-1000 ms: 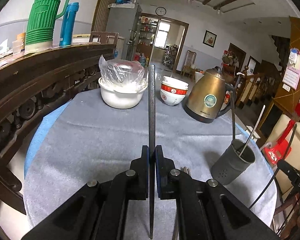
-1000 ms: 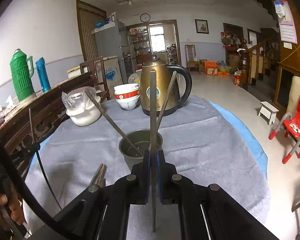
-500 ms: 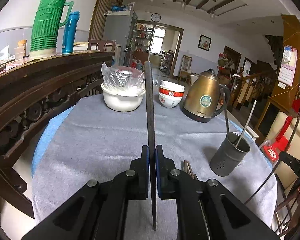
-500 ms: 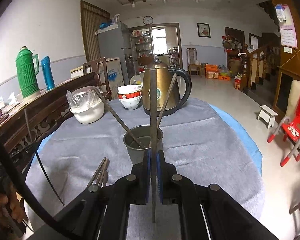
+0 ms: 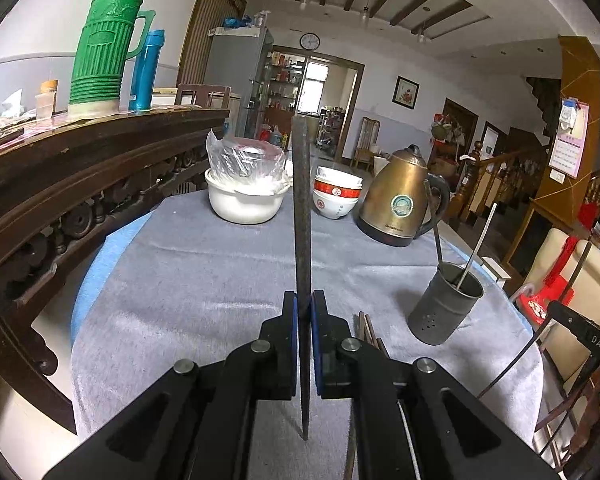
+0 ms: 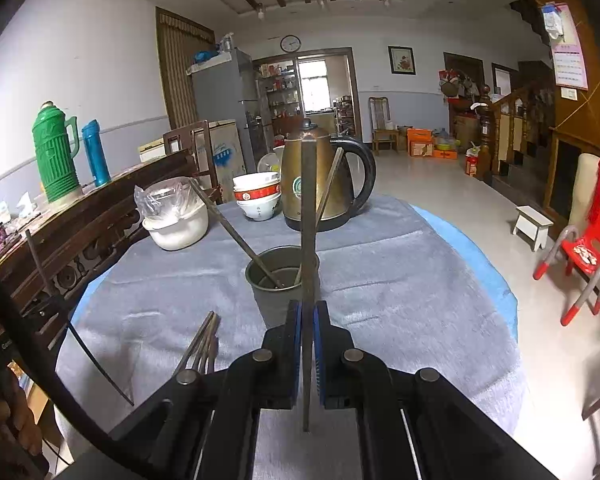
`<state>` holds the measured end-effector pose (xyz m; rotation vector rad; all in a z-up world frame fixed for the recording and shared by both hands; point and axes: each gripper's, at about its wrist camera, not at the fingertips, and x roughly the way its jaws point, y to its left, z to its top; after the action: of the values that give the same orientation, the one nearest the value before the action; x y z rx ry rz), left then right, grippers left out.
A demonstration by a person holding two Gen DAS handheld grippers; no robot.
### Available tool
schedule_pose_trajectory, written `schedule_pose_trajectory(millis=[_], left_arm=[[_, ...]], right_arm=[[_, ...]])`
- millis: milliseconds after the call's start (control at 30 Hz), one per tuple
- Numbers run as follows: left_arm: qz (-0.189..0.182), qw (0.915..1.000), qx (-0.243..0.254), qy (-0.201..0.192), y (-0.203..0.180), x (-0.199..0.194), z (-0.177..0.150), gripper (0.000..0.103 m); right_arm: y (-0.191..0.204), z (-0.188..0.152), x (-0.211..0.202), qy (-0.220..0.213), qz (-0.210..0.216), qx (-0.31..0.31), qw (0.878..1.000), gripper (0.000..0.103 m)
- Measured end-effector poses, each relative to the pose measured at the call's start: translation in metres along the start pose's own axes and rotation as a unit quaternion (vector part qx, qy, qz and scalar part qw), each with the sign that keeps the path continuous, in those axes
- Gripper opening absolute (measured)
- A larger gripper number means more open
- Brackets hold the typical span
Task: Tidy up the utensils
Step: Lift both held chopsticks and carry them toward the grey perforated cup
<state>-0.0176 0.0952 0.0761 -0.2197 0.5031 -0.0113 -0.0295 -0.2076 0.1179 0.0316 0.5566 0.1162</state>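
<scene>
left gripper (image 5: pixel 304 312): clamped on a long dark flat metal chopstick (image 5: pixel 302 216), stick pointing forward and up, its tail end poking back between the arms.
right gripper (image 6: pixel 308 322): clamped on a second dark metal chopstick (image 6: pixel 309 216), held the same way, just behind the holder.
holder: grey perforated metal utensil cup (image 5: pixel 444 304) standing upright on the grey cloth-covered table (image 5: pixel 204 280); two thin sticks already leaning inside it.
loose utensils: small bundle of brownish chopsticks (image 6: pixel 204 344) lying flat on the cloth, left of the cup in the right view, near both grippers.
background: brass-coloured electric kettle (image 5: pixel 400 200), stacked red-and-white bowls (image 5: pixel 336 196), white pot with plastic film over it (image 5: pixel 244 200) at the far side of the table, well apart from the cup.
step: transport, I'd say; both sticks picked up, neither in the cup yet.
next move: right one looks closest. Tip that stick down, line it up over the cup mouth (image 6: pixel 282 268), lower, let go. Left follows.
risk: sticks already inside lean across the opening, may block entry; light cup could tip if knocked.
progress: roughly midway, bundle not yet put away.
</scene>
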Motion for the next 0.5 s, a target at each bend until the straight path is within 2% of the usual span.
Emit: schedule_pose_trajectory(millis=[500], left_arm=[[-0.003, 0.9998, -0.019, 0.000, 0.0036, -0.0013, 0.0028, 0.007]], right_arm=[[0.0006, 0.0065, -0.0054, -0.015, 0.002, 0.001, 1.000, 0.006]])
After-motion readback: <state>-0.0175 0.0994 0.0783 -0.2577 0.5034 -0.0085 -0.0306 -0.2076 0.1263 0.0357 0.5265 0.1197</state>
